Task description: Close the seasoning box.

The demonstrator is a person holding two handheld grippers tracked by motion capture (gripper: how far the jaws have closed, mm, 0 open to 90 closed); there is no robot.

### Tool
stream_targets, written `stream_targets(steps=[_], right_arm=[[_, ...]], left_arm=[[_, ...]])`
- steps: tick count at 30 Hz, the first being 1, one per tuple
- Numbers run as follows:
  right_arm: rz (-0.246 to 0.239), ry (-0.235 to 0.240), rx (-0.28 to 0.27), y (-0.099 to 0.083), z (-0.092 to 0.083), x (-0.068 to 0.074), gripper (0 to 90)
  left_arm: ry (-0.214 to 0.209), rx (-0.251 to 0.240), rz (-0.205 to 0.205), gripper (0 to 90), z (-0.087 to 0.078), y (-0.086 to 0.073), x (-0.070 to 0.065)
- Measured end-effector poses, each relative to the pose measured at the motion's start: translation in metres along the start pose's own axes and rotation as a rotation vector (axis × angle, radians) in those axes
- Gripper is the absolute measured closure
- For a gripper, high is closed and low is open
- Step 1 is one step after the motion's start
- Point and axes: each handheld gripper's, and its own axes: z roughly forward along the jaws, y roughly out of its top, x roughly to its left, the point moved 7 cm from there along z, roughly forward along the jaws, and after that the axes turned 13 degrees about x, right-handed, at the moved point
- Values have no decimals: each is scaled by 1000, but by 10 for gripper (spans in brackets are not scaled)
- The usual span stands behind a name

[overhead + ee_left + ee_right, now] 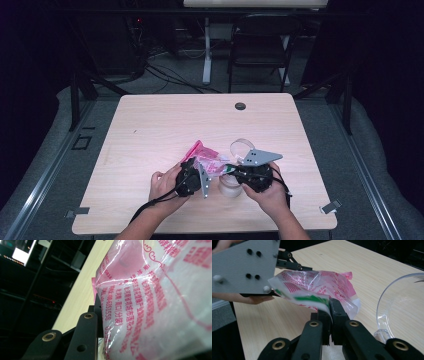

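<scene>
A pink-printed plastic bag [209,161] of white contents hangs above the worktop [150,135], beside a clear measuring cup [402,307]. Right gripper [329,305] fingers pinch its edge; left gripper [192,176] fingers clamp its side.

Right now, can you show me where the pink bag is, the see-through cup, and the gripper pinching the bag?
pink bag [324,283], right gripper view, on its crinkled printed middle.
see-through cup [398,305], right gripper view, on its clear wall.
right gripper [330,308], right gripper view, between the jaw tips pinching the bag's edge.
</scene>
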Motion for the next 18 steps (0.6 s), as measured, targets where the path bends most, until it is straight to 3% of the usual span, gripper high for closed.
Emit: stream_targets(steps=[1,3,5,7,13,18], right_arm=[[2,5,-8,0,-1,0,863],[4,8,-13,1,-1,-1,844],[17,36,-44,3,-4,0,778],[19,42,-51,4,-4,0,760],[16,32,-79,7,-4,3,603],[28,22,-92,8,-6,1,548]], left_arm=[[-17,-24,-43,760,2,1,-2],[-32,-24,-62,760,3,1,-2],[-65,-33,-108,760,6,0,-5],[-69,-23,-101,760,7,-1,-5],[-117,-27,-146,761,8,-1,-9],[-147,-27,-176,761,10,-3,-8]])
